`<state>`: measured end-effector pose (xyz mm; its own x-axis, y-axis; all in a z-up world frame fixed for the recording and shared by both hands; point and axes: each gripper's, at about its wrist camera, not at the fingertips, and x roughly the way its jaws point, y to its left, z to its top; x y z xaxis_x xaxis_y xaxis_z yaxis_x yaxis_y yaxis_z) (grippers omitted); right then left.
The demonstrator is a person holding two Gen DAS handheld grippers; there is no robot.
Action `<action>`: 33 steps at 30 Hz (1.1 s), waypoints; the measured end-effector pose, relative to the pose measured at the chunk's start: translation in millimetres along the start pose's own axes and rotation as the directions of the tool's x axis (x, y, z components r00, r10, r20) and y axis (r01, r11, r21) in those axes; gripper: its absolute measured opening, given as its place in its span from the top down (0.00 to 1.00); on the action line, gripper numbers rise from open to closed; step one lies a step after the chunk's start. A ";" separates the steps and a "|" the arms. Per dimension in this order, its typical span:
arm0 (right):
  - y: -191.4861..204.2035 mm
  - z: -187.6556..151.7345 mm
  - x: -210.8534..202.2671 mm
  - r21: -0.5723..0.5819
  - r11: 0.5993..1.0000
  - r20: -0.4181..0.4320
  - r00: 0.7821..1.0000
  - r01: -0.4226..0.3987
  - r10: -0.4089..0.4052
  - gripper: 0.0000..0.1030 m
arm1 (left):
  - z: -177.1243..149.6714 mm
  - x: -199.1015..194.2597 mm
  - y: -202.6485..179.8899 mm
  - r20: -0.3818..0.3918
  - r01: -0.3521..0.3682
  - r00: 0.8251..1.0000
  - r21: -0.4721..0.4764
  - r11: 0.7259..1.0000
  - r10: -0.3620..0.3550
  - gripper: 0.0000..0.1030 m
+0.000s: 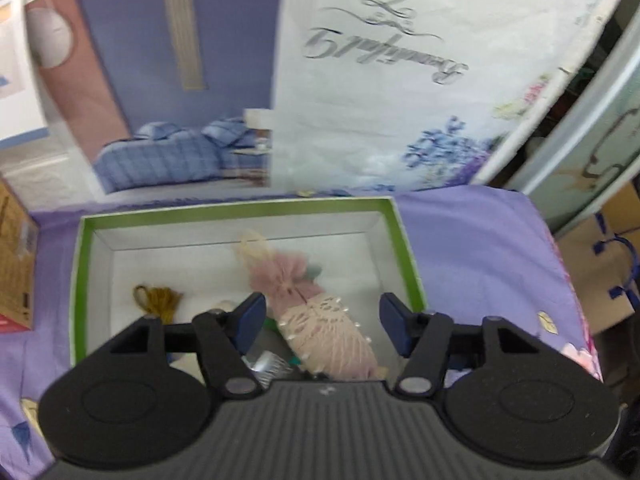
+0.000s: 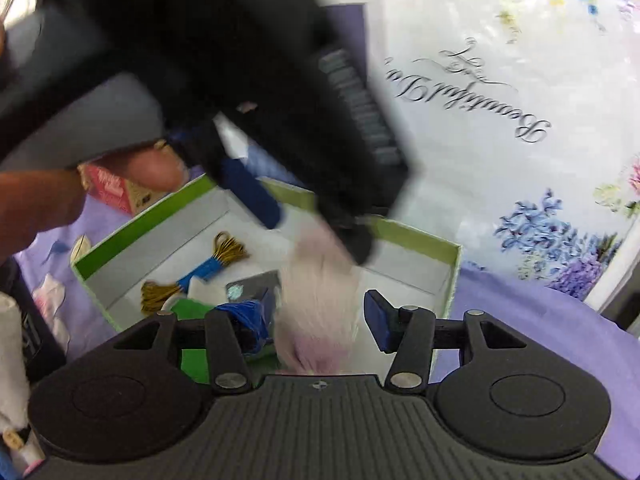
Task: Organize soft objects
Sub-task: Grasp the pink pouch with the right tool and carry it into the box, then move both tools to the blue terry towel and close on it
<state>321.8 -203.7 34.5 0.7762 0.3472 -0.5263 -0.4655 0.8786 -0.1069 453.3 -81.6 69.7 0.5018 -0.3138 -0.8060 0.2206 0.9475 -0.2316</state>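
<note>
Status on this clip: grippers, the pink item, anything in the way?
Left gripper open above pink lace pouch. Right gripper open, empty. Pouch lies in green-rimmed box among gold tassels. Left gripper blocks right wrist view.

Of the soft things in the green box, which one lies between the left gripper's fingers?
The pink lace-and-tulle piece. It lies between the open left gripper fingers, while the gold thread tassel sits off toward the box's left wall.

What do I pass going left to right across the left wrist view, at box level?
Cardboard box → green box wall → gold tassel → pink cloth bundle → purple sheet → brown bag.
</note>
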 end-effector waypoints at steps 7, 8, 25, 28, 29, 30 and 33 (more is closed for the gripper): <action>5.9 8.3 -63.0 0.038 0.998 0.120 0.991 0.055 -0.060 0.63 | -19.2 -66.1 14.4 0.087 0.044 0.995 -0.035 0.998 -0.041 0.39; 9.6 6.5 -81.1 0.039 0.998 0.137 0.989 0.059 -0.063 0.63 | -26.8 -79.9 13.6 0.103 0.044 0.994 -0.022 0.999 -0.042 0.39; 137.9 -121.7 -185.2 0.101 0.991 0.193 0.979 -0.088 0.068 0.60 | -230.2 -190.4 61.7 0.104 -0.013 0.995 0.041 0.999 0.009 0.34; 156.2 -130.5 -171.7 0.054 0.995 0.156 0.984 -0.090 0.080 0.60 | -244.0 -178.6 68.4 0.024 0.033 0.999 -0.037 0.999 -0.032 0.34; 159.3 -130.2 -167.7 0.045 0.995 0.149 0.985 -0.093 0.086 0.60 | -243.7 -174.8 68.7 0.002 0.061 0.998 -0.071 0.996 -0.061 0.34; 161.3 -129.5 -164.0 0.037 0.994 0.147 0.985 -0.099 0.093 0.60 | -241.4 -171.1 68.7 -0.019 0.085 0.996 -0.108 0.990 -0.088 0.34; 164.3 -123.0 -152.5 -0.010 0.993 0.143 0.983 -0.115 0.116 0.59 | -229.8 -163.5 63.3 -0.032 0.109 0.993 -0.181 0.978 -0.116 0.34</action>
<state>74.6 -152.6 -6.5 0.7701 0.4899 -0.4087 -0.5562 0.8293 -0.0540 193.1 43.8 61.6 0.4454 -0.4198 -0.7908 0.1191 0.9032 -0.4124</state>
